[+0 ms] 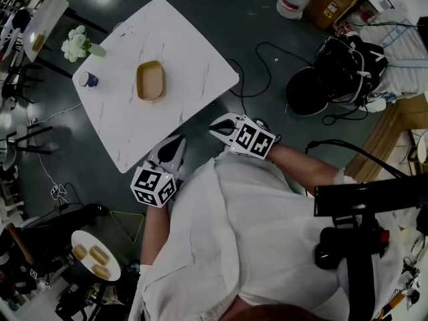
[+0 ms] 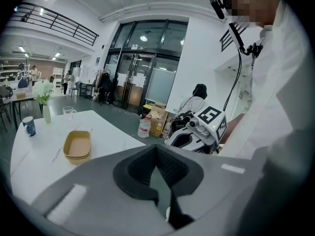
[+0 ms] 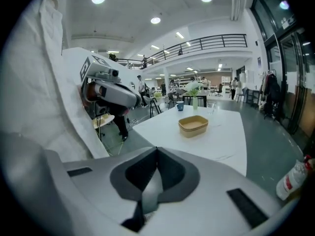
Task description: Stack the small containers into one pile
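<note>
- Head view: a nested pile of tan oblong paper containers (image 1: 150, 80) sits near the middle of the white marble-patterned square table (image 1: 194, 52).
- A blue cup (image 1: 87, 79) and a vase of white flowers (image 1: 78, 44) stand at one table corner, apart from the pile.
- The left gripper (image 1: 175, 146) and the right gripper (image 1: 219, 127) are held just off the table's near edge, close to the person's white garment and well apart from the pile.
- Left gripper view: the jaws are pressed together with nothing between them. The pile lies on the tabletop ahead, to the left.
- Right gripper view: the jaws are pressed together and empty. The pile lies ahead on the table, with the cup and vase beyond it.
</note>
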Motion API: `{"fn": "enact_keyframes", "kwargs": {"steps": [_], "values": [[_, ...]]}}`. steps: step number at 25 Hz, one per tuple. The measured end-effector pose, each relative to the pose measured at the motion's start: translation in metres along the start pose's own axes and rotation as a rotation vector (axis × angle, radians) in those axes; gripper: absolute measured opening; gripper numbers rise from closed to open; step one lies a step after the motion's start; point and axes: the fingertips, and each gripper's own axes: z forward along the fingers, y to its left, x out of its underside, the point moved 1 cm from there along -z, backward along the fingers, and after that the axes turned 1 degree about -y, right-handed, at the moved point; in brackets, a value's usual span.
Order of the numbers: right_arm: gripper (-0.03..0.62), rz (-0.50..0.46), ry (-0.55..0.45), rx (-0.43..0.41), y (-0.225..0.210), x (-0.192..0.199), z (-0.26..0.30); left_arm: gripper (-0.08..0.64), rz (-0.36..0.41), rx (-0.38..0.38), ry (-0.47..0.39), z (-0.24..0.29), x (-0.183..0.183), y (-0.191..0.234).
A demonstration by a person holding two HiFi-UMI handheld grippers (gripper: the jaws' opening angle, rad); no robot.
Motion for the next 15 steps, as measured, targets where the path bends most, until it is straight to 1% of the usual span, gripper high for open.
{"fn": "enact_keyframes", "kwargs": {"steps": [3, 9, 15], "values": [[0.006, -0.004, -0.009, -0.004, 0.009, -0.007, 0.007, 0.008, -0.002, -0.002, -0.008, -0.012, 0.004, 0.004], [0.005, -0.019, -0.017, -0.010, 0.030, -0.020, 0.028, 0.008, -0.050, -0.033, 0.001, -0.047, 0.035, 0.017], [0.005, -0.041, -0.021, -0.008, 0.056, -0.035, 0.048, 0.008, -0.068, -0.045, -0.010, -0.081, 0.053, 0.025]]}}
